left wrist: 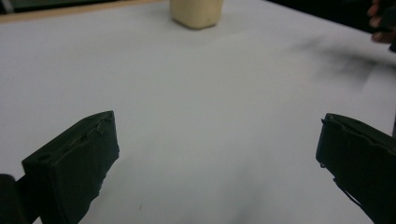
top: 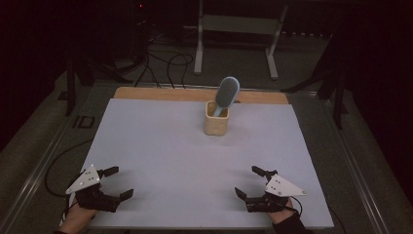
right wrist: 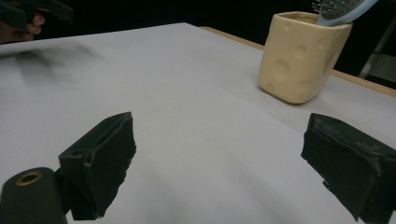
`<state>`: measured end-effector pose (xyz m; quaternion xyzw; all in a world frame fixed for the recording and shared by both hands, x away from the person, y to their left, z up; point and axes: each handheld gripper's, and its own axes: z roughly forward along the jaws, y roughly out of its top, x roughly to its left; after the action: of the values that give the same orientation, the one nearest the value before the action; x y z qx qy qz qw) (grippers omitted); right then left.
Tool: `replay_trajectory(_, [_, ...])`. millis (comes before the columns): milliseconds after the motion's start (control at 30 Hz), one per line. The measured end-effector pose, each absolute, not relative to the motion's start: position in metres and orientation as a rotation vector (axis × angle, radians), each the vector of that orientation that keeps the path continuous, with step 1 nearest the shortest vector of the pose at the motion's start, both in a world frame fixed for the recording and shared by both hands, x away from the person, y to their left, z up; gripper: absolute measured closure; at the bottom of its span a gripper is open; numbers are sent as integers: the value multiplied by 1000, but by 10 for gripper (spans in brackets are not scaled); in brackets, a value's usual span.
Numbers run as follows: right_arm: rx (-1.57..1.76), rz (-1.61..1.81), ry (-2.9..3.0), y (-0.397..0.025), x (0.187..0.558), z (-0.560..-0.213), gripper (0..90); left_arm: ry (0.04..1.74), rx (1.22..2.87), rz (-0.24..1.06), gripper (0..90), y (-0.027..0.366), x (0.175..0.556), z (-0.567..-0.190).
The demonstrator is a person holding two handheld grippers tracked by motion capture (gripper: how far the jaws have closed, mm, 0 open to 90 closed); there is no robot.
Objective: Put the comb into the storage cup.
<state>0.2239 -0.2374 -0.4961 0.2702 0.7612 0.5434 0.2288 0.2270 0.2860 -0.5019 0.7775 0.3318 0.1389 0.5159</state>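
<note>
Cream cup (top: 216,118) standing upright on the white sheet (top: 160,146) covering the table, toward the far edge, just short of the bare wooden strip (top: 146,93) behind; dimpled walls like cheese (seen best in the right gripper view (right wrist: 301,56)); lower part alone caught at the top of the left gripper view (left wrist: 196,13).

Blue hairbrush (top: 227,92) resting handle-down inside the cup, head tilted up and to the right above the rim, bristle face toward the camera; bristles and blue rim visible over the cup's mouth in the right gripper view (right wrist: 343,9).

Left gripper (top: 117,183) well apart from the cup, near and to its left, held low over the sheet in a hand (top: 78,217); jaws spread wide, nothing between them but bare sheet.

Right gripper (top: 249,181) well apart from the cup, near and slightly to its right, likewise in a hand (top: 285,217); jaws spread wide, gripping nothing.

Cup lying roughly midway between the two grippers' lines of sight; both grippers pointed inward toward the middle of the sheet; dark floor and cables (top: 165,63) beyond the cup.
</note>
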Motion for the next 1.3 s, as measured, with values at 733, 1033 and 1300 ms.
replay_trajectory(733, [726,1489,2090,-238,225,-495,89,901,1838,391,0,300,213,-513])
replay_trajectory(1033, [723,1482,2099,-237,226,-496,89,913,1833,431,0,298,214,-513])
replay_trajectory(1300, [730,1483,2104,-236,227,-497,89,918,1821,475,0,297,211,-510])
